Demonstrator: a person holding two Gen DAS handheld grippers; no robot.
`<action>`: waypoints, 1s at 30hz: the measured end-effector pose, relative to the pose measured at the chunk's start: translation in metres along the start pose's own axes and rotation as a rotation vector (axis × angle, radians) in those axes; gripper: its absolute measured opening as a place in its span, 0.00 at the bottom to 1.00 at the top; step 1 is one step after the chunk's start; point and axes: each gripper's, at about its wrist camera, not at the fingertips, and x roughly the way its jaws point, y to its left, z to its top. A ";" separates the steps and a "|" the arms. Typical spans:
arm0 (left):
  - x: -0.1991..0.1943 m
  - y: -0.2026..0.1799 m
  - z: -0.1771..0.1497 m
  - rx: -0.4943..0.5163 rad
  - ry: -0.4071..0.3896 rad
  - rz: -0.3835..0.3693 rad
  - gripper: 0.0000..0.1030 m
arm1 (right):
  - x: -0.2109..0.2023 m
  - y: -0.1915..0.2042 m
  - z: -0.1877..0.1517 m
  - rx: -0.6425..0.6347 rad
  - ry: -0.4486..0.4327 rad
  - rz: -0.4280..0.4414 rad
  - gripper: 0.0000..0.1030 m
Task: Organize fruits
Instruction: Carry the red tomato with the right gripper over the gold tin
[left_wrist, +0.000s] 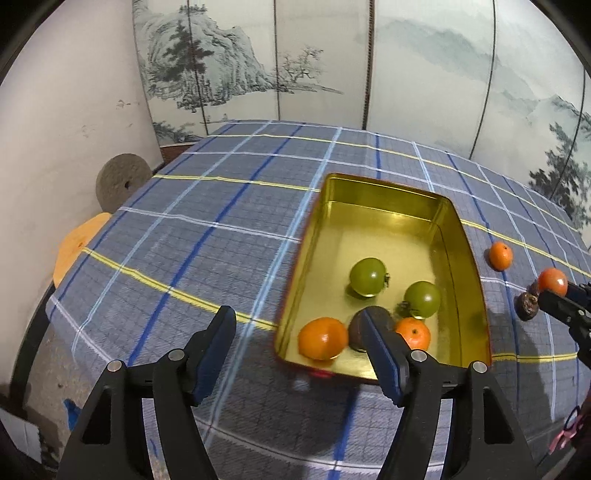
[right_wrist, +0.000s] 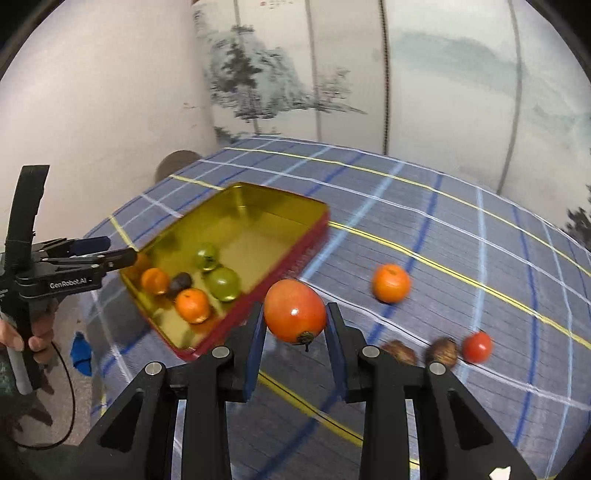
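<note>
A gold tin (left_wrist: 306, 258) lies on the blue plaid cloth and holds two green fruits (left_wrist: 367, 277), two oranges (left_wrist: 323, 338) and a dark fruit (left_wrist: 356, 326) half hidden by a finger. My left gripper (left_wrist: 295, 317) hovers open over the tin's near left corner, its pads pressing nothing. In the right wrist view my right gripper (right_wrist: 295, 314) is shut on a red tomato (right_wrist: 295, 310), lifted off the cloth just right of the tin (right_wrist: 280, 195). On the cloth lie another orange (right_wrist: 390, 282), a small red tomato (right_wrist: 477, 346) and two brown fruits (right_wrist: 443, 350).
A painted folding screen (left_wrist: 258, 55) stands behind the table. Off the table's left edge are a grey stone disc (left_wrist: 120, 184) and an orange board (left_wrist: 77, 243). A person's hand (right_wrist: 18, 339) holds the left gripper's (right_wrist: 114, 249) handle.
</note>
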 end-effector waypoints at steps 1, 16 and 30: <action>0.000 0.003 -0.001 -0.006 0.001 0.003 0.68 | 0.004 0.007 0.003 -0.012 0.002 0.012 0.29; 0.002 0.040 -0.014 -0.085 0.026 0.026 0.69 | 0.052 0.068 0.018 -0.125 0.069 0.092 0.29; 0.003 0.059 -0.017 -0.108 0.033 0.051 0.69 | 0.085 0.087 0.023 -0.161 0.111 0.095 0.29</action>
